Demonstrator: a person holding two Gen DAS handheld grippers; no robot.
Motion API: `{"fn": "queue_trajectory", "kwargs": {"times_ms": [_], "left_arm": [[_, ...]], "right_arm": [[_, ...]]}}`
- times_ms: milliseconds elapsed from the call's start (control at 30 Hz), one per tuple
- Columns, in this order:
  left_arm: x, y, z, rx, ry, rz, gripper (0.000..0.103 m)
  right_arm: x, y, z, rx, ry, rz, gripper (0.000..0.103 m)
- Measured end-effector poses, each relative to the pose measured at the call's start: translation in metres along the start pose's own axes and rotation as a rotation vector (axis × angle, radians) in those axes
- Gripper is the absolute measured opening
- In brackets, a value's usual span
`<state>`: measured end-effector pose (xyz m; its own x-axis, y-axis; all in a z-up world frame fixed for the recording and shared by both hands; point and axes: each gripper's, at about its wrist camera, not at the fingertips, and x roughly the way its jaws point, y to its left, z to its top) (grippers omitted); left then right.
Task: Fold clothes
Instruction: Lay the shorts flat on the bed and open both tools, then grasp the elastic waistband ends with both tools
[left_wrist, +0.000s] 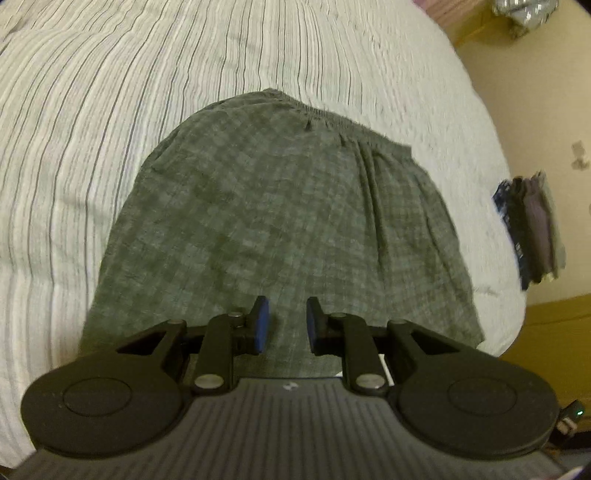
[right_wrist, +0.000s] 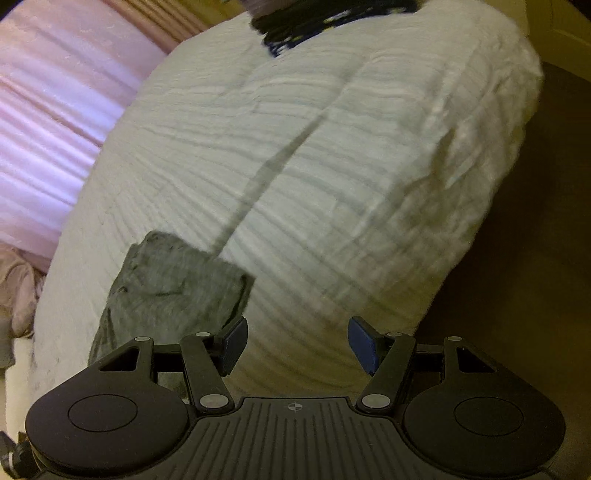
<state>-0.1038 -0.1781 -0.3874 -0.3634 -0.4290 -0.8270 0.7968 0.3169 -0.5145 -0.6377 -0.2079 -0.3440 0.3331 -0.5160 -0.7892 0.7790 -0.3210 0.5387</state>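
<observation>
Green checked shorts flat on striped bed; left gripper and right gripper fingers parted, empty. Risk: pinching the bedcover along with the shorts.

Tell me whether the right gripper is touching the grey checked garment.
Cannot tell. In the right wrist view, the right gripper is open; its left finger overlaps the grey checked garment, but blur hides any contact.
</observation>
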Motion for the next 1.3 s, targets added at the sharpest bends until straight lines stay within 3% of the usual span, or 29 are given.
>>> {"fn": "queue_trajectory", "kwargs": {"times_ms": [133, 267, 433, 667, 867, 1067, 1233, 1300], "left_arm": [[-0.019, 0.015, -0.018, -0.035, -0.08, -0.051, 0.02], [-0.037, 0.046, -0.048, -0.101, -0.196, -0.104, 0.022], [-0.04, 0.079, -0.079, -0.123, -0.332, -0.148, 0.023], [-0.038, 0.105, -0.081, 0.031, -0.459, -0.148, 0.023], [-0.042, 0.098, -0.042, 0.159, -0.494, -0.124, 0.023], [-0.024, 0.075, 0.036, 0.255, -0.478, -0.154, 0.038], [0.036, 0.072, 0.113, 0.266, -0.37, -0.189, 0.039], [0.059, 0.07, 0.137, 0.291, -0.32, -0.193, 0.041]], "right_arm": [[0.036, 0.023, -0.003, -0.018, 0.082, 0.116, 0.064], [0.062, 0.045, -0.007, -0.131, 0.115, 0.186, 0.064], [0.075, 0.061, -0.005, -0.308, 0.026, 0.224, 0.064], [0.084, 0.072, -0.006, -0.574, -0.106, 0.283, 0.064], [0.103, 0.105, 0.018, -0.745, -0.104, 0.324, 0.064], [0.138, 0.175, 0.044, -0.923, -0.047, 0.363, 0.064], [0.213, 0.225, 0.066, -1.037, 0.027, 0.319, 0.064], [0.238, 0.236, 0.075, -1.051, 0.053, 0.345, 0.064]]}}
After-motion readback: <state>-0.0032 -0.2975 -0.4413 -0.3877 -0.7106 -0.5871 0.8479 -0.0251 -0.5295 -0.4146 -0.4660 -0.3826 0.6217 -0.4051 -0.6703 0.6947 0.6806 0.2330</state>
